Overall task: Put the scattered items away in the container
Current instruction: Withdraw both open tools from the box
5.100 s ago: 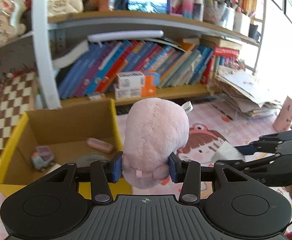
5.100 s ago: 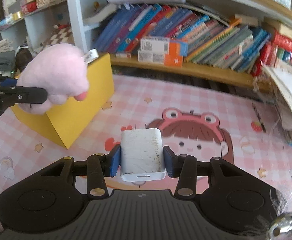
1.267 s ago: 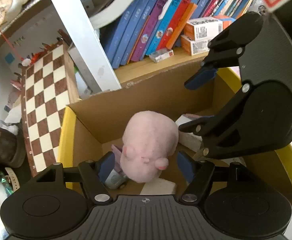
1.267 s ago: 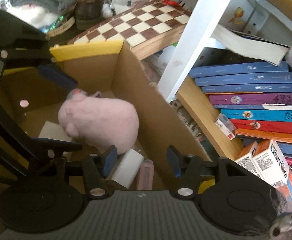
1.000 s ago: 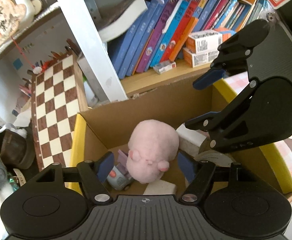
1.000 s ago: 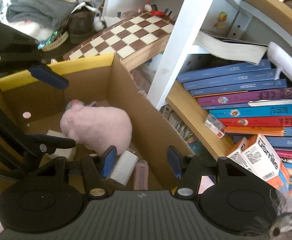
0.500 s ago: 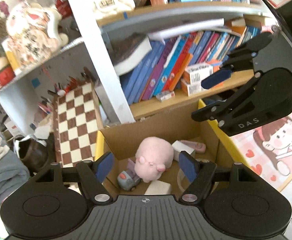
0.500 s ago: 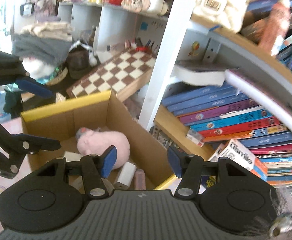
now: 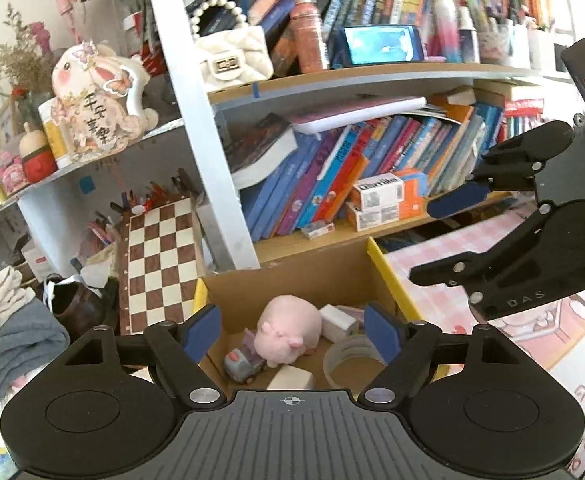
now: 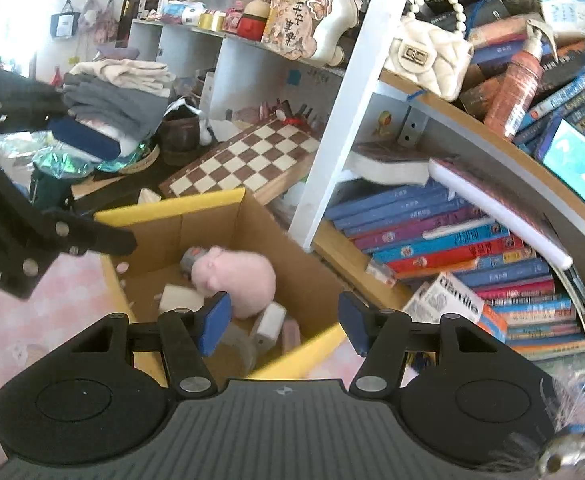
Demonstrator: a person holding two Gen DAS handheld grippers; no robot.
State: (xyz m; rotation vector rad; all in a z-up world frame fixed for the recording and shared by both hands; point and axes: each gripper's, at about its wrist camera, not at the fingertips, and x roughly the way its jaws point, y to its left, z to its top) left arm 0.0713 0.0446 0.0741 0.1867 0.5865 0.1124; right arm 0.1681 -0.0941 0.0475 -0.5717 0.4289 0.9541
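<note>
The yellow-rimmed cardboard box (image 9: 384, 276) stands on the pink mat in front of the bookshelf. In it lie a pink plush (image 9: 288, 334), a white charger (image 9: 334, 322), a small toy car (image 9: 242, 364), a white block (image 9: 290, 378) and a tape ring (image 9: 348, 360). My left gripper (image 9: 292, 332) hangs open and empty well above the box. My right gripper (image 10: 284, 320) is also open and empty, above the box's near corner. The right wrist view shows the plush (image 10: 240, 280), the charger (image 10: 270, 322) and the box (image 10: 172, 208) from the other side.
A bookshelf post (image 9: 196, 128) and rows of books (image 9: 332, 184) rise just behind the box. A chessboard (image 9: 160, 264) leans to its left, beside folded clothes (image 9: 8, 336). The pink cartoon mat (image 9: 540, 328) stretches to the right.
Both grippers let go of the plush and the charger inside the box, then rose and drew back. The box now looks smaller and lower in both views.
</note>
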